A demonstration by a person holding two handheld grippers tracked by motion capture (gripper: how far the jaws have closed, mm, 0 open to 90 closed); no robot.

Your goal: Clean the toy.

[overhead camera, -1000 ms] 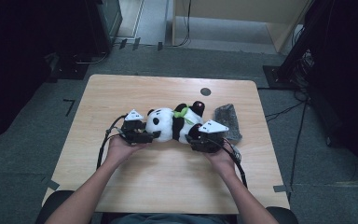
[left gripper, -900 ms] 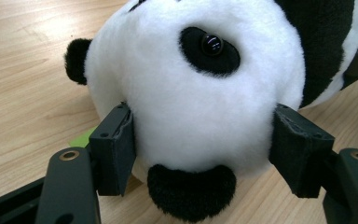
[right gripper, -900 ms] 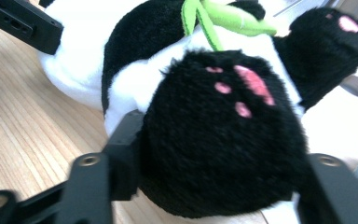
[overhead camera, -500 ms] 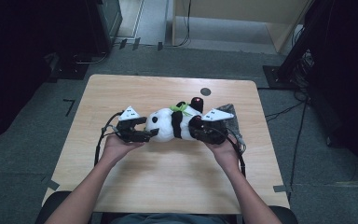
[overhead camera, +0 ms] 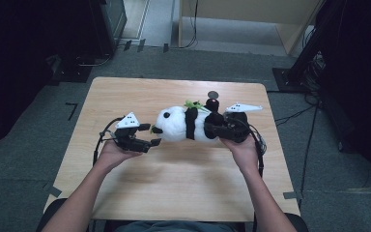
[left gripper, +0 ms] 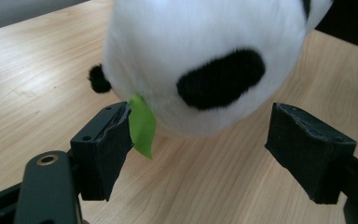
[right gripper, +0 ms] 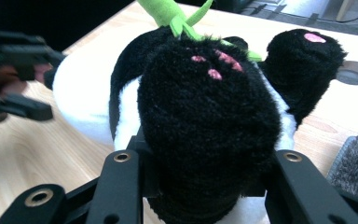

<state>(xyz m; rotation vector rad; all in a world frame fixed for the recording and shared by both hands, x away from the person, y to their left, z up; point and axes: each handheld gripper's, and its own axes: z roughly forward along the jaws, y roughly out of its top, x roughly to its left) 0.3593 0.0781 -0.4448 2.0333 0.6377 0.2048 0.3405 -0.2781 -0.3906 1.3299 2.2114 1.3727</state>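
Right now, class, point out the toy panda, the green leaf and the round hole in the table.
toy panda [overhead camera: 174, 124]: high view, on its white head.
green leaf [left gripper: 142, 126]: left gripper view, middle of the leaf by the jaw.
round hole [overhead camera: 213, 94]: high view, centre of the hole.

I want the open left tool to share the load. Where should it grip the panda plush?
Probably the round white head, from its free end: it already sits between the left tool's open jaws, while the right tool clamps a black foot.

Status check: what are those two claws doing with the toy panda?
Right gripper clamped on panda's foot. Left gripper open at its head. Grey cloth beside.
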